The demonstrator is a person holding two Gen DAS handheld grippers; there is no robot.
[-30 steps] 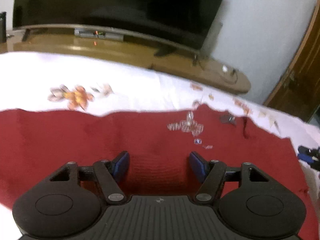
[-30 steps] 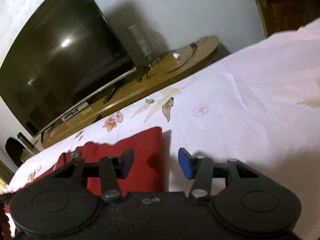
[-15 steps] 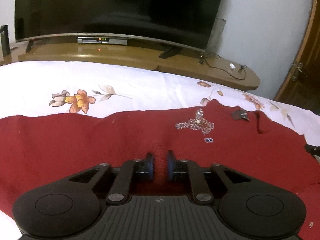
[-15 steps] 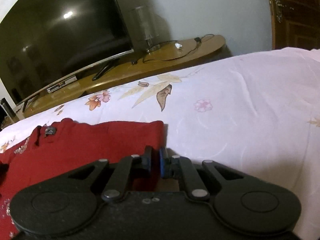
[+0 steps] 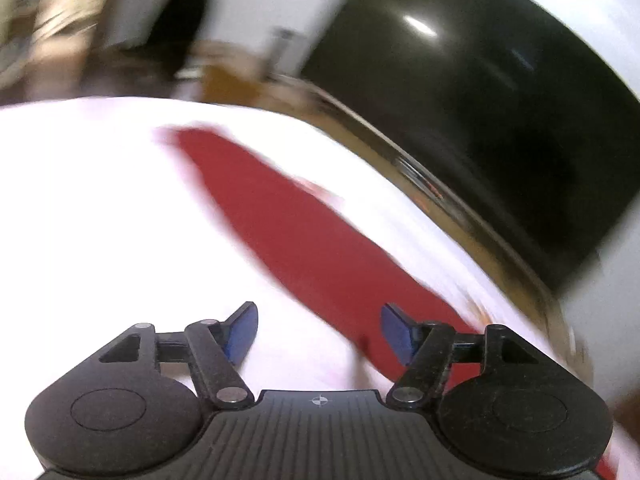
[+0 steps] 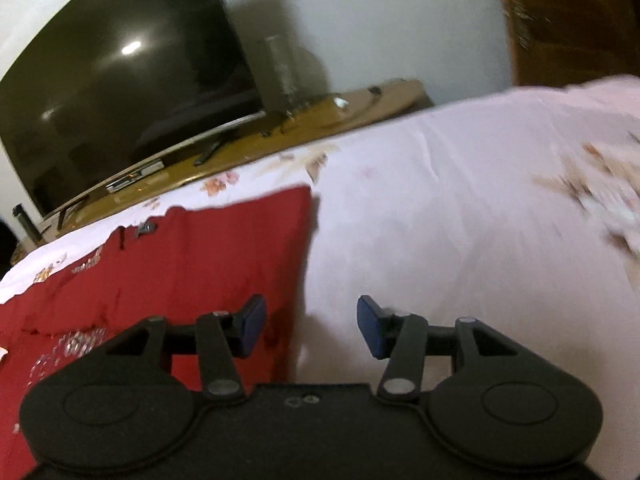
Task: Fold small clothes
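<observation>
L gripper (image 5: 318,330) opening, empty, swung away | R gripper (image 6: 310,326) opening, released red garment (image 6: 180,256)

Motion blur smears the red garment (image 5: 304,240) and television (image 5: 500,120) in the left wrist view.

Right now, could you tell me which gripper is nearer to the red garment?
Right. The right gripper hangs over the red garment at its side edge; the left gripper is over the white sheet, the garment beside its right finger.
</observation>
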